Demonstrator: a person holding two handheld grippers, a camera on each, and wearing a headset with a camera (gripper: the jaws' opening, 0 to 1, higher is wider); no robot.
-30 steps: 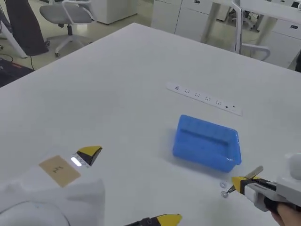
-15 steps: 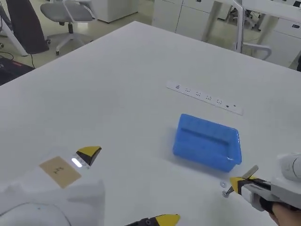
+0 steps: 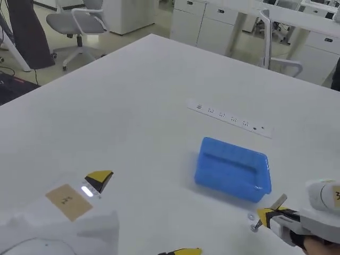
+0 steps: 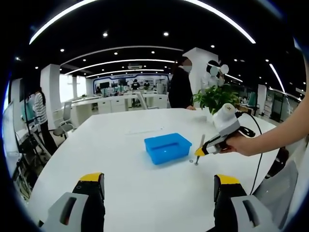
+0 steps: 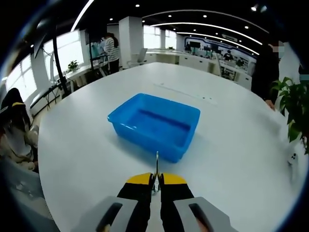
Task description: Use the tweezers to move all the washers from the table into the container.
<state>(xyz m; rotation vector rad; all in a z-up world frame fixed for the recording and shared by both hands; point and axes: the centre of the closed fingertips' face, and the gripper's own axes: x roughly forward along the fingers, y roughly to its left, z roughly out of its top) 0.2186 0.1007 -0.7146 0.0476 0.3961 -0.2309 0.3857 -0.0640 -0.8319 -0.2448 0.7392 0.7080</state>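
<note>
The right gripper (image 5: pixel 156 180) rose from the bottom edge with its yellow-tipped jaws pressed together on the tweezers (image 5: pixel 157 164), whose thin metal tips poked out ahead, pointing at the container (image 5: pixel 154 122). The blue container sat upright on the white table (image 5: pixel 82 145), just beyond the tweezer tips and apart from them; its inside looked bare. A leafy plant (image 5: pixel 292 108) stood at the right, past the table's edge, with a person (image 5: pixel 264 65) in dark clothes behind it.
</note>
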